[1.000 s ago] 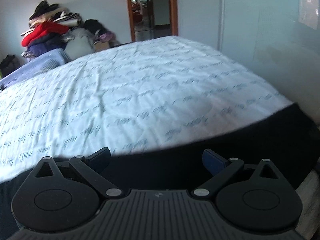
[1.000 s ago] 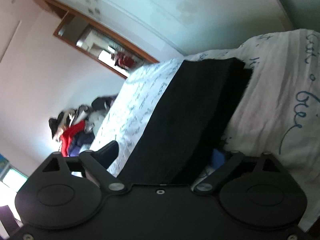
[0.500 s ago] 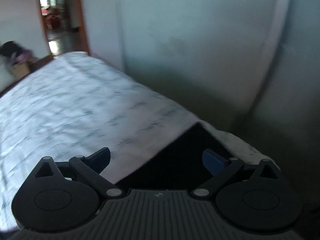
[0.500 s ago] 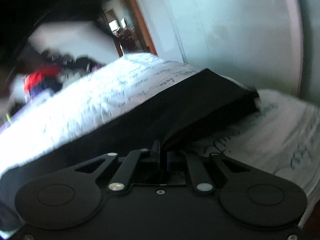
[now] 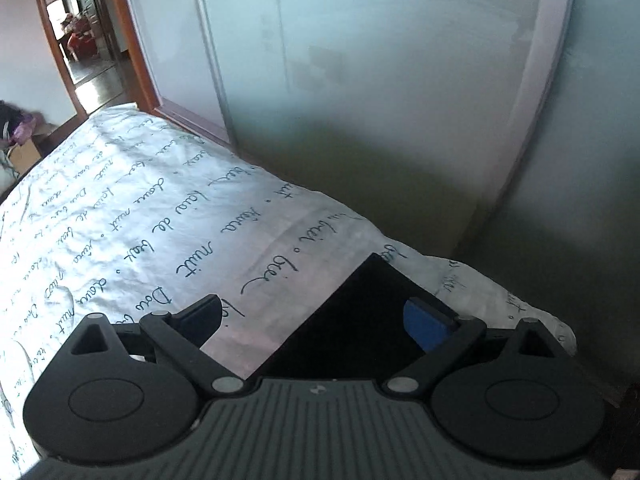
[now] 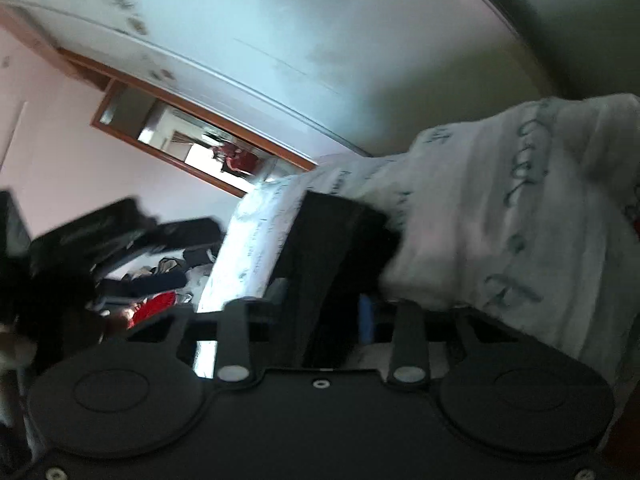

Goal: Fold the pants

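left claw [image 5: 316, 318]: jaws spread wide, clamping nothing; a corner of the black pants [image 5: 360, 320] lies between and below them
right claw [image 6: 322, 312]: jaws have just been opening from a clench, now partly apart; pants fabric [image 6: 320, 272] sits between them, view blurred, can't tell if pads press it
pants: flat on bed, at its near edge
bed [image 5: 140, 220]: white sheet with script print
beyond: frosted sliding panels [image 5: 380, 80], wood-framed doorway [image 5: 80, 40], clothes pile [image 6: 160, 280]

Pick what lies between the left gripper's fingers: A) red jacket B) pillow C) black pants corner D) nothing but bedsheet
C: a black pants corner lies on the sheet between the wide-open fingers of the left gripper, with no pad pressing on it.
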`<state>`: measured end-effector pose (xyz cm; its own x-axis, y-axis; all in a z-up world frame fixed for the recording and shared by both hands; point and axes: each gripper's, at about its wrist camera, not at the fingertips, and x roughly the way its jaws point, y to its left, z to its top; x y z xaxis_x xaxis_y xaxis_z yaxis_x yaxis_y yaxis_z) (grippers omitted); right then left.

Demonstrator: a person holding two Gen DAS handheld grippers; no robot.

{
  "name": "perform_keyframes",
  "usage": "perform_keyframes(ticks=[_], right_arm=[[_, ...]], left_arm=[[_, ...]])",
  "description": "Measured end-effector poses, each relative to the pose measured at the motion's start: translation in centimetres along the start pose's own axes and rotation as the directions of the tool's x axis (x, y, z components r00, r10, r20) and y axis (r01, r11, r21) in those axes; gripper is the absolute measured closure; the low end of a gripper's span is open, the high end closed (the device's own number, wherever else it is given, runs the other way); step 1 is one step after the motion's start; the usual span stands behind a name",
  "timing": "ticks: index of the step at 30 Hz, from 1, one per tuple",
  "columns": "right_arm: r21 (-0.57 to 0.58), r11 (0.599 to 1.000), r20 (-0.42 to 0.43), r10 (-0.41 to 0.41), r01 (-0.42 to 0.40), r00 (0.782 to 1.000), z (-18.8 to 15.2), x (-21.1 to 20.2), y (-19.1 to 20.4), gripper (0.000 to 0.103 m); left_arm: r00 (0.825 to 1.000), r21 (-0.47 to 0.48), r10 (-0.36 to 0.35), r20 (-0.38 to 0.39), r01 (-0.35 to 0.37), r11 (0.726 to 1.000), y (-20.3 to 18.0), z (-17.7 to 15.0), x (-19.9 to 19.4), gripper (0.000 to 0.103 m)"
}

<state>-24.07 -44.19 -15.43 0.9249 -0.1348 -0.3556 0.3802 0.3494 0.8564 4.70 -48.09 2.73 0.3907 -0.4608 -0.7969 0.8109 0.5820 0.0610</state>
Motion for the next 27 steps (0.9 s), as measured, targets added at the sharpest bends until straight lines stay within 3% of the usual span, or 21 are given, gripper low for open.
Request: perform_keyframes(ticks=[2,4,14,16,17,18,20,23,24,27], right_arm=[[0.026,0.999,0.002,-0.027,0.026,1.000,0.1,0.1,-0.6,0.095],[0.049,0.999,0.015,-0.022,0.021,1.000,0.0,-0.3,-0.9,0.098],[0.008,1.000,0.022,-0.004,0.004,1.000,1.4,0.3,-0.1,0.095],[-0.145,0.989,0.027,-0.039,0.043,0.999,1.1,0.9,1.3,0.096],[-0.268,0.960,0.039,-0.072,0.080,0.997,0.6,0.9,2.4,0.097],[-0.423,0.897,0.068,-0.107,0.126,0.992,-0.4,0.8,4.0,0.097],[-0.670,0.720,0.127,-0.131,0.182,0.983,-2.7,0.7,6.6,0.097],[-0.867,0.454,0.165,-0.131,0.207,0.978,-6.4,1.1,8.9,0.097],[-0.891,0.404,0.168,-0.125,0.205,0.978,-7.2,1.3,9.3,0.097],[-0.917,0.351,0.161,-0.113,0.191,0.981,-8.6,1.5,9.7,0.097]], left_arm=[[1.000,-0.026,-0.004,-0.003,0.004,1.000,0.6,0.3,0.0,0.004],[1.000,-0.030,-0.010,-0.003,0.010,0.999,0.6,0.1,-0.5,0.004],[1.000,-0.051,-0.003,-0.008,0.003,0.999,1.7,-0.9,-0.8,0.004],[1.000,-0.063,-0.001,-0.021,-0.001,0.998,2.3,-1.1,-0.6,0.004],[1.000,-0.075,-0.007,-0.027,0.005,0.997,2.6,-1.2,-0.5,0.004],[0.999,-0.094,-0.019,-0.036,0.016,0.995,3.0,-1.2,-0.3,0.004],[0.997,-0.134,-0.054,-0.055,0.046,0.990,3.5,-1.2,0.1,0.004],[0.991,-0.159,-0.103,-0.087,0.088,0.983,3.1,-0.9,0.7,0.004],[0.989,-0.150,-0.114,-0.092,0.100,0.984,2.6,-0.8,0.8,0.004],[0.986,-0.084,-0.119,-0.114,0.110,0.990,0.9,-0.9,1.4,0.004]])
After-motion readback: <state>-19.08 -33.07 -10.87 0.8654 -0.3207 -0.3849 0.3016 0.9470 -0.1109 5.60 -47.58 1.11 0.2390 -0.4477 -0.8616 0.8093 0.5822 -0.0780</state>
